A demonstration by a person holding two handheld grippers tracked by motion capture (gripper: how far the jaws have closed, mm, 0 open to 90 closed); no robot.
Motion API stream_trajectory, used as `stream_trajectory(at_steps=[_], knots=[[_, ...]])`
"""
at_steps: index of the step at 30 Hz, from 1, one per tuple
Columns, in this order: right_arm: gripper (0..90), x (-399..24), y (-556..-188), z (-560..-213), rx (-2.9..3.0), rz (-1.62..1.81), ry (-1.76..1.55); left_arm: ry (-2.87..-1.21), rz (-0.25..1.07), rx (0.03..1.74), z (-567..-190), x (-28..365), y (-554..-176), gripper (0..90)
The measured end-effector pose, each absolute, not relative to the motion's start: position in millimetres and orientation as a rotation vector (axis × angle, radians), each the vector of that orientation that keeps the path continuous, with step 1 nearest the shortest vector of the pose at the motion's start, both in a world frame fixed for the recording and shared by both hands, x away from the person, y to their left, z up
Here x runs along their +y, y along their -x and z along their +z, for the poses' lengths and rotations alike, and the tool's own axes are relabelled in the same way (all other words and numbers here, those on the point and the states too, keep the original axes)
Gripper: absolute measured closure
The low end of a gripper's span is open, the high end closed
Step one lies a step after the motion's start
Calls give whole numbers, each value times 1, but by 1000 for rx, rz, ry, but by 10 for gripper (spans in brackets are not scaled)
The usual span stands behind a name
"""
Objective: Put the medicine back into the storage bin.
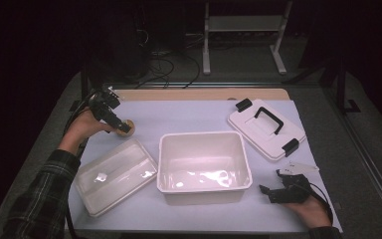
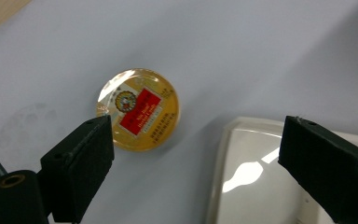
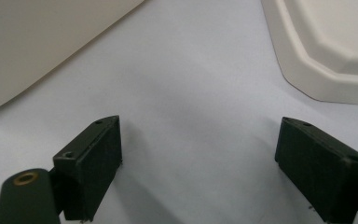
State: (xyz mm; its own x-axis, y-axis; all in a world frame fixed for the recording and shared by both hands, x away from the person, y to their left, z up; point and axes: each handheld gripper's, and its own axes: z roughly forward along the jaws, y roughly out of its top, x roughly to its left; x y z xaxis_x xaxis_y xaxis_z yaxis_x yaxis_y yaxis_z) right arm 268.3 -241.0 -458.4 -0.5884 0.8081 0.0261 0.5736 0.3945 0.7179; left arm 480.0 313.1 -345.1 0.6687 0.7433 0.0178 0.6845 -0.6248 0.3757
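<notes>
Left tongs [image 2: 193,163] hovering apart over yellow tin [image 2: 138,109] left of bin [image 1: 204,167] — right tongs [image 3: 198,163] resting apart, bin's right.

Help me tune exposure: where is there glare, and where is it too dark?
High view: surroundings nearly black, glare inside the white bin and on the clear tray. Left gripper view: bright reflections on the yellow tin and tray. Right gripper view: even, glare-free.

Tub [image 1: 204,167] between tray [image 1: 114,174] (left) and lid [image 1: 266,128]
</notes>
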Motion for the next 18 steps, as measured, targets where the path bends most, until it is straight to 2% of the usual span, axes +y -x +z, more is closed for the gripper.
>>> stream_trajectory(at_steps=[10,18], knots=[[141,-241,-268,-458,2331,1009,-1206,-2563,237,1228,-381,318,-510,91],[141,-242,-268,-458,2331,1010,-1205,-2605,236,1234,-404,311,-522,83]])
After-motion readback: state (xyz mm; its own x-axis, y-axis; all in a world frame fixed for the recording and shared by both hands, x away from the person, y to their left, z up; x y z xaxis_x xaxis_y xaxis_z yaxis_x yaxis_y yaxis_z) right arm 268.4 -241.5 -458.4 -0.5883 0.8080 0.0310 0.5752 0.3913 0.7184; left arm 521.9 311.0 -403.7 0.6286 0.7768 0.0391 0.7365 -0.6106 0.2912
